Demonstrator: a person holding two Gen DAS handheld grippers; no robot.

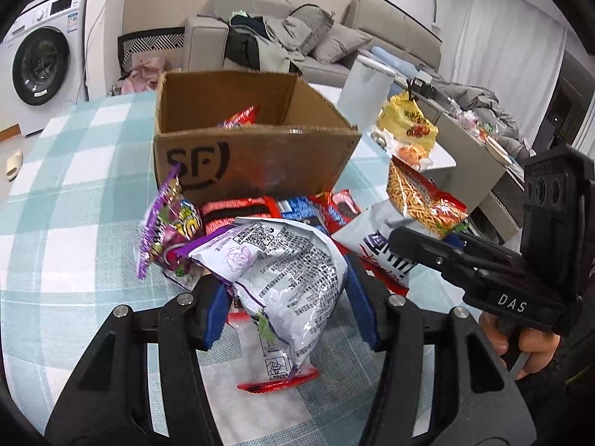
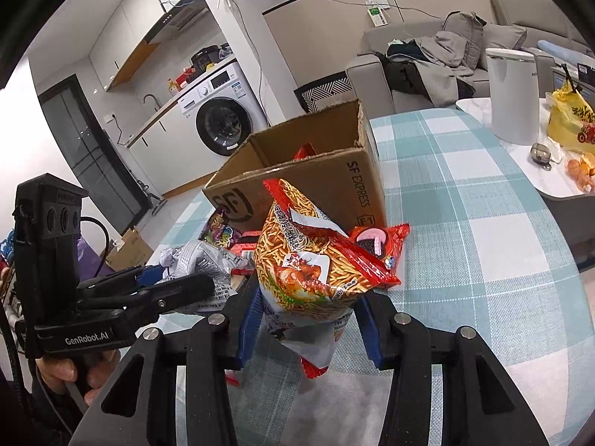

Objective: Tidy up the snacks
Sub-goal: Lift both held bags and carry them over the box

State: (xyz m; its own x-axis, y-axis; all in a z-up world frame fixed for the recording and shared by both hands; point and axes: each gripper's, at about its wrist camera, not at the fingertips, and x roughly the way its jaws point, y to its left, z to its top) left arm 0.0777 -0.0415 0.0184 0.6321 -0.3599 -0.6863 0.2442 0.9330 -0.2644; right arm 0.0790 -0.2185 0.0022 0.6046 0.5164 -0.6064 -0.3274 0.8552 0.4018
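Note:
An open cardboard box (image 1: 256, 156) marked SF stands on the checked tablecloth, with a red snack packet (image 1: 243, 114) inside. In the left wrist view my left gripper (image 1: 288, 310) is shut on a white and purple snack bag (image 1: 286, 260), lifted in front of the box. In the right wrist view my right gripper (image 2: 306, 325) is shut on an orange bag of crispy sticks (image 2: 308, 256), held before the box (image 2: 297, 182). Both bags bulge between the blue pads. Several more packets (image 1: 297, 212) lie piled at the box's foot.
A purple candy bag (image 1: 167, 223) lies left of the pile. A white kettle (image 2: 511, 93), a yellow plastic bag (image 2: 571, 119) and oranges (image 2: 582, 171) stand at the table's far right. A grey sofa (image 1: 334, 44) and a washing machine (image 1: 41, 59) are beyond the table.

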